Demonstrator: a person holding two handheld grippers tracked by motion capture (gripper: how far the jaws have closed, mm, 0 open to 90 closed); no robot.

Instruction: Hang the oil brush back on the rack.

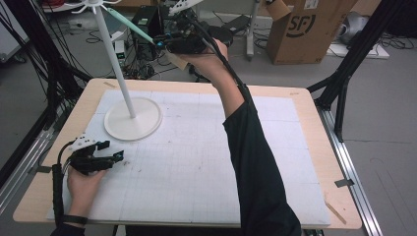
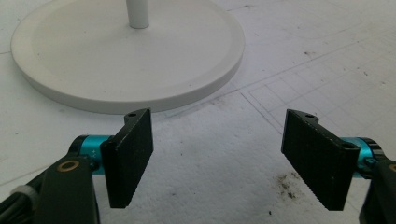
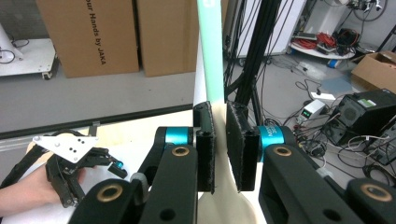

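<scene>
The white stand, base and upright pole, blocks the table's far-left part; the remaining mat looks open, possibly bearing small specks.

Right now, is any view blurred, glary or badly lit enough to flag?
High view: even light, soft detail, no harsh shadows on the white mat. Left gripper view: the open left claw is sharp, the white round base bright but not blown out. Right gripper view: the right claw on the green strip looks slightly soft, the background sharper.
</scene>
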